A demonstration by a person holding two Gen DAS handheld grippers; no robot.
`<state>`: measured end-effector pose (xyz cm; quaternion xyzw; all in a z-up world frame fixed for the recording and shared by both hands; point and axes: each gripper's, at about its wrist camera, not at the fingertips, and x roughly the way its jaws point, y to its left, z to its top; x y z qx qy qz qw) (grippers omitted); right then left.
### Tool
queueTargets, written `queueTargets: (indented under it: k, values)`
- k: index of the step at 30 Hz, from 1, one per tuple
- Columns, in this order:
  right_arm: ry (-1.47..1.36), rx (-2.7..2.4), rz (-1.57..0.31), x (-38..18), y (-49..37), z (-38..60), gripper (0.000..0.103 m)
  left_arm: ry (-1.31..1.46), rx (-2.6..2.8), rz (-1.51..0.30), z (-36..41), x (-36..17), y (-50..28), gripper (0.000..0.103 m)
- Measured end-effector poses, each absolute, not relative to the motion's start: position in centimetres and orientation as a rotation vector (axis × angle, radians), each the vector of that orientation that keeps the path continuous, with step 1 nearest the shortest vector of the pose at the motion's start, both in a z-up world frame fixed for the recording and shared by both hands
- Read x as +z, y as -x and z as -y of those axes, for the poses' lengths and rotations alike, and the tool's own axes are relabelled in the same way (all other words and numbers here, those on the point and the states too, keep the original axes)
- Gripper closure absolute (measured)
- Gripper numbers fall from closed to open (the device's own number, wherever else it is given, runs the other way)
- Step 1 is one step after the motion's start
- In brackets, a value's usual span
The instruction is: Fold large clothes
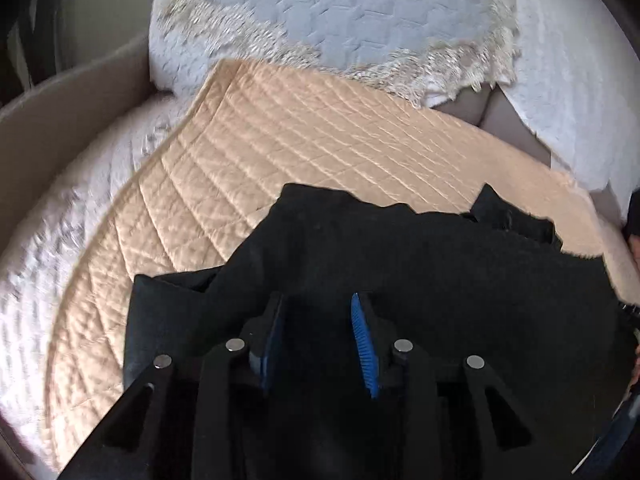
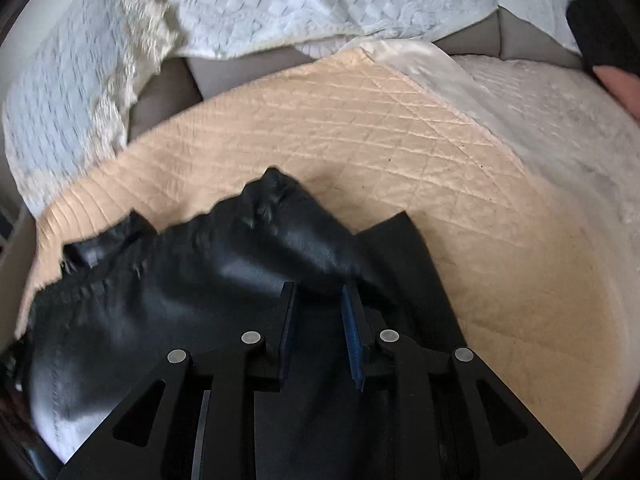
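Crosswise, black garment point(image 2: 168, 280) on peach quilt point(image 2: 400, 152), both tools over it

Soft daylight falls from about 11 o'clock. The white bedspread point(image 1: 360, 12) is motion-blurred, the black garment point(image 2: 160, 292) shows glare, and fisheye edges bend dark.

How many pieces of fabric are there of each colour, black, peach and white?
Black: 1, the black garment under both grippers.
Peach: 1, the quilted peach pad beneath it.
White: 2, a fringed white cover and a white textured cover.
Total: 4.
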<state>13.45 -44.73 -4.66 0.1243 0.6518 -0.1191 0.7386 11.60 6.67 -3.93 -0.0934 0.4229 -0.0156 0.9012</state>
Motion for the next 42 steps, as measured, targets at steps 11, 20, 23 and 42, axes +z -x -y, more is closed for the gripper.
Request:
queueTargets:
  k: [11,20,23,42]
  values:
    - [-0.216,-0.109,-1.402,0.4,-13.1,37.9,0.079,0.249,-0.007,-0.828,-8.6,-0.9,-7.7,0.067]
    - [-0.209,0.309,-1.439,0.5,-11.0,22.8,0.078,0.235,-0.006,-0.844,-9.3,-0.9,-3.6,0.067]
    - [-0.191,0.394,-1.478,-1.2,-10.8,18.7,0.078,0.236,0.013,-0.890,-9.5,-2.5,-3.6,0.067]
    - [-0.120,0.503,-1.502,-5.7,-15.1,8.7,0.078,0.449,0.029,-0.908,-14.7,-4.4,-6.0,0.045]
